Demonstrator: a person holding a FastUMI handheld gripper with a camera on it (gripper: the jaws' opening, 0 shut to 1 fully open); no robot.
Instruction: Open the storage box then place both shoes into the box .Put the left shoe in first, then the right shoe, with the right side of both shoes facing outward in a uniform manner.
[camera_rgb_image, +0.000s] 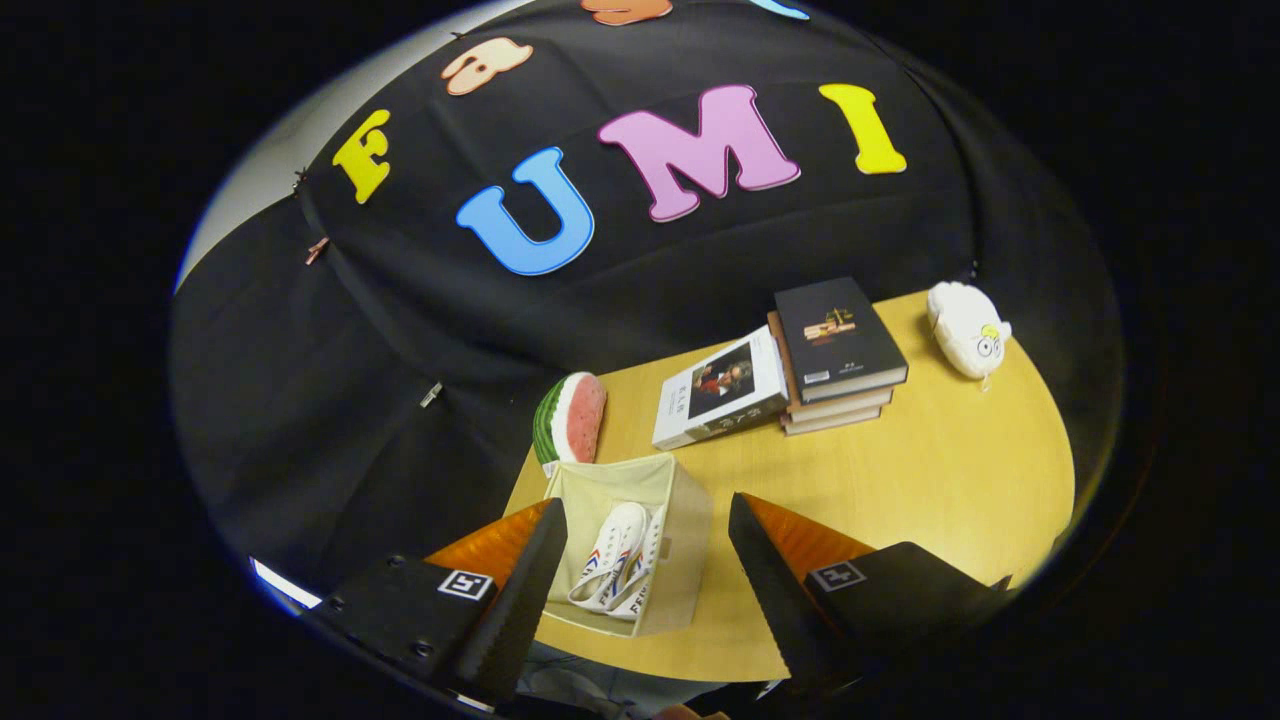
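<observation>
A beige fabric storage box (680, 520) stands open on the wooden table (930, 480), well below my fingers and between them. Two white shoes (620, 565) with red and blue stripes lie side by side inside it, soles toward the near wall. My gripper (645, 525) hangs high above the box, open, with nothing between its fingers (525, 580).
A watermelon-slice toy (572, 418) stands just beyond the box at the table's far edge. A white book (720, 390) leans on a stack of books (838, 355) further back. A white plush toy (968, 330) lies at the far corner. The booth's black cloth wall rises behind.
</observation>
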